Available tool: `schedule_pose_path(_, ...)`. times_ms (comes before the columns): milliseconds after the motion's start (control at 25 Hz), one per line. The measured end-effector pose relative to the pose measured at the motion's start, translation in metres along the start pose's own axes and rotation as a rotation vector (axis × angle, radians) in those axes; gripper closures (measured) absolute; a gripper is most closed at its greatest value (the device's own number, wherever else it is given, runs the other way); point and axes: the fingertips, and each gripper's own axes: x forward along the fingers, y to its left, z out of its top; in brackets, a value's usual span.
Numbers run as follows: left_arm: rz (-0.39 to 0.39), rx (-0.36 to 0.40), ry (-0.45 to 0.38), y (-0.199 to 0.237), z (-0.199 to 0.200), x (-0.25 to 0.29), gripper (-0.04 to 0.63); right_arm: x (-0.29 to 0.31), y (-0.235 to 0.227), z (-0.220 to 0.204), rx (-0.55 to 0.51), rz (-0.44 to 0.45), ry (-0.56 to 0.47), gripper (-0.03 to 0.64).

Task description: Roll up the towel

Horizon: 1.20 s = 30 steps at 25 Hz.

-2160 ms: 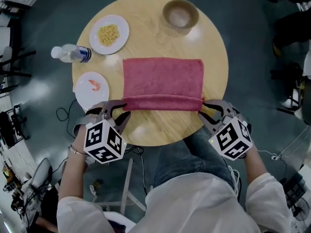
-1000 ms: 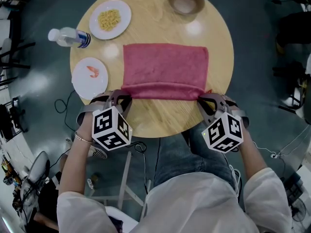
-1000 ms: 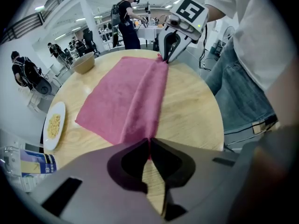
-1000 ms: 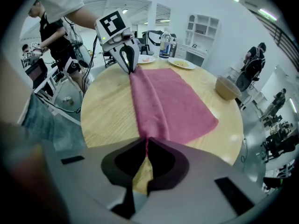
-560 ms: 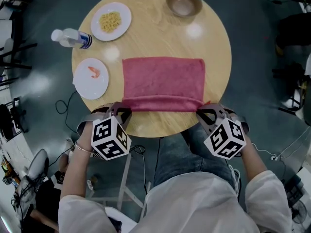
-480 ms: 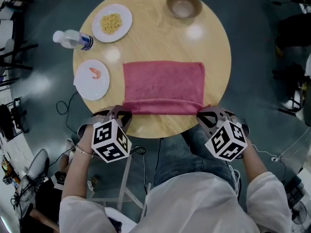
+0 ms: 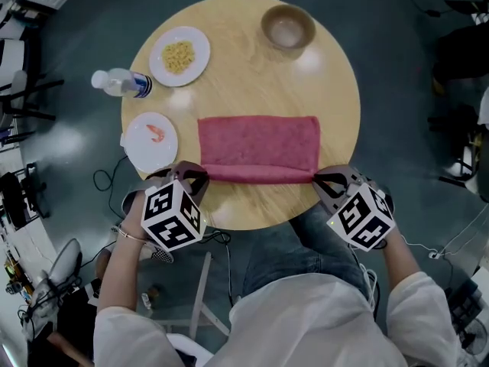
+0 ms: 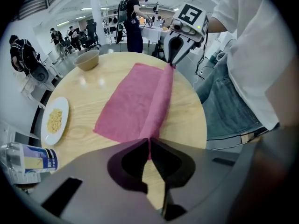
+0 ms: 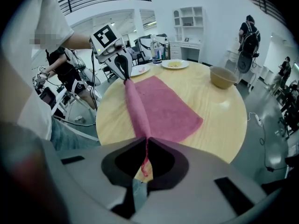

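A red towel point(image 7: 258, 145) lies on the round wooden table point(image 7: 252, 75), its near edge folded over into a low roll point(image 7: 258, 176). My left gripper point(image 7: 200, 176) is shut on the roll's left end, and my right gripper point(image 7: 319, 177) is shut on its right end. In the left gripper view the towel point(image 8: 140, 101) runs away from the jaws toward the right gripper point(image 8: 171, 65). From the right gripper view the roll point(image 9: 136, 111) stretches to the left gripper point(image 9: 125, 76), with a corner of cloth pinched between the jaws.
A wooden bowl point(image 7: 287, 26) stands at the table's far side. A plate of yellow food point(image 7: 179, 55), a water bottle point(image 7: 122, 83) and a plate with a shrimp point(image 7: 150, 139) sit at the left. Cables and chairs lie on the floor around.
Both grippers have carried the towel's near edge farther over the flat part, so the visible flat part is shorter and the roll lies farther from the table's near edge.
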Motion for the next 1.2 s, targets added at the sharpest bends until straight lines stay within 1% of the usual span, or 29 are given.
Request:
schedule_pose_path(160,0.022,0.0,0.009,0.02,0.003,0.003,0.58,0.002,-0.016,0.005,0.024,-0.014,-0.004,0.603)
schedule_pose_path(320,0.023,-0.015,0.015,0.035,0.005,0.01,0.58,0.008,-0.029,0.008,0.046,-0.022,-0.006,0.603)
schedule_pose_path(680,0.047,-0.033,0.038,0.054,0.007,0.024,0.58,0.022,-0.05,0.006,0.06,-0.05,0.026,0.602)
schedule_pose_path(920,0.082,0.017,0.054,0.056,0.005,0.029,0.578,0.028,-0.054,0.008,0.041,-0.08,0.035,0.601)
schedule_pose_path(1000,0.082,0.022,0.048,0.056,0.005,0.029,0.578,0.029,-0.056,0.008,0.036,-0.093,0.036,0.596)
schedule_pose_path(1120,0.071,0.003,0.017,0.057,0.004,0.027,0.573,0.029,-0.058,0.008,0.038,-0.111,0.031,0.576)
schedule_pose_path(1200,0.07,-0.008,-0.006,0.058,0.004,0.025,0.558,0.027,-0.06,0.008,0.044,-0.12,0.025,0.559)
